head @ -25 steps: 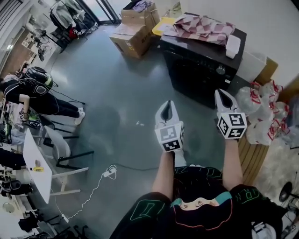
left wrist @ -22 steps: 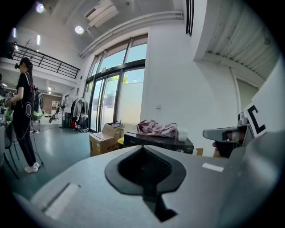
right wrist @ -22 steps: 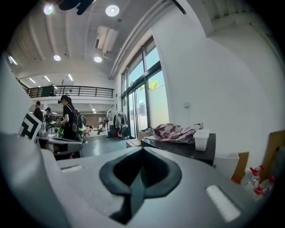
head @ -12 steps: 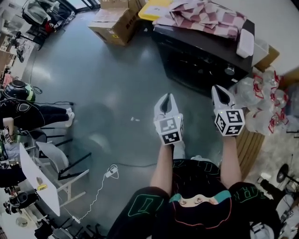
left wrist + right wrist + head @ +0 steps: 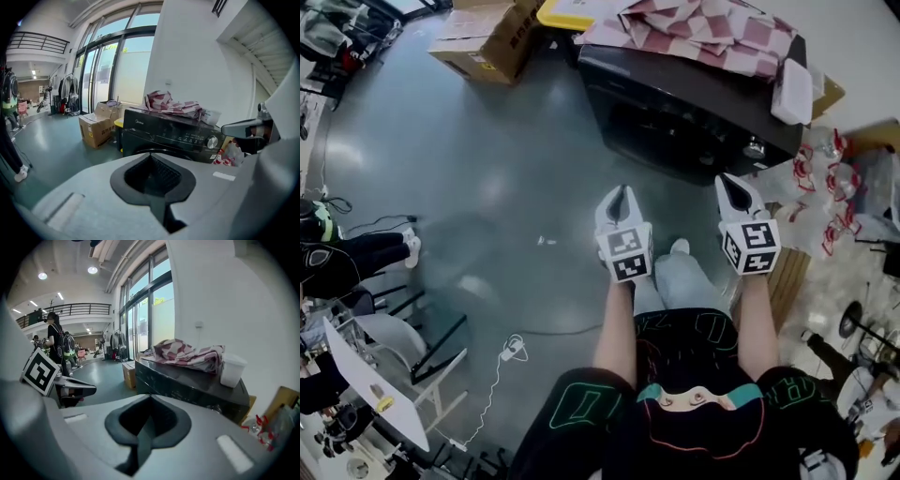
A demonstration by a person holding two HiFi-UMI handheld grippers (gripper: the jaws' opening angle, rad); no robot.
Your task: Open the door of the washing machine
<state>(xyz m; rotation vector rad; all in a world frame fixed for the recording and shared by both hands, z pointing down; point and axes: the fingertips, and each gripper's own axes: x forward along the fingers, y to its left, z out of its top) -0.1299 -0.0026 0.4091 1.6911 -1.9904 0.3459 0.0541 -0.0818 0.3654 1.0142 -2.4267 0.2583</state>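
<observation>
The black front-loading washing machine (image 5: 675, 131) stands at the top of the head view, its door shut. A checkered cloth (image 5: 694, 28) and a white tub (image 5: 792, 89) lie on its top, and its knob (image 5: 757, 148) is at the right of the panel. My left gripper (image 5: 619, 194) is shut and empty, pointing at the machine's front from a short way off. My right gripper (image 5: 733, 181) is also shut and empty, below the knob. In the left gripper view the machine (image 5: 173, 136) is ahead of the closed jaws (image 5: 151, 157). In the right gripper view the machine (image 5: 187, 383) is just past the right gripper (image 5: 150, 399).
Cardboard boxes (image 5: 487, 42) and a yellow bin (image 5: 567, 11) stand left of the machine. White plastic bags (image 5: 834, 187) and a wooden pallet (image 5: 789, 281) lie to its right. On the grey floor are a cable with a power strip (image 5: 514, 349), a white table (image 5: 375, 375) and a seated person (image 5: 347, 258).
Both grippers have come down and nearer to the washing machine, which now fills more of the view. Their jaws have stayed shut with nothing in them.
</observation>
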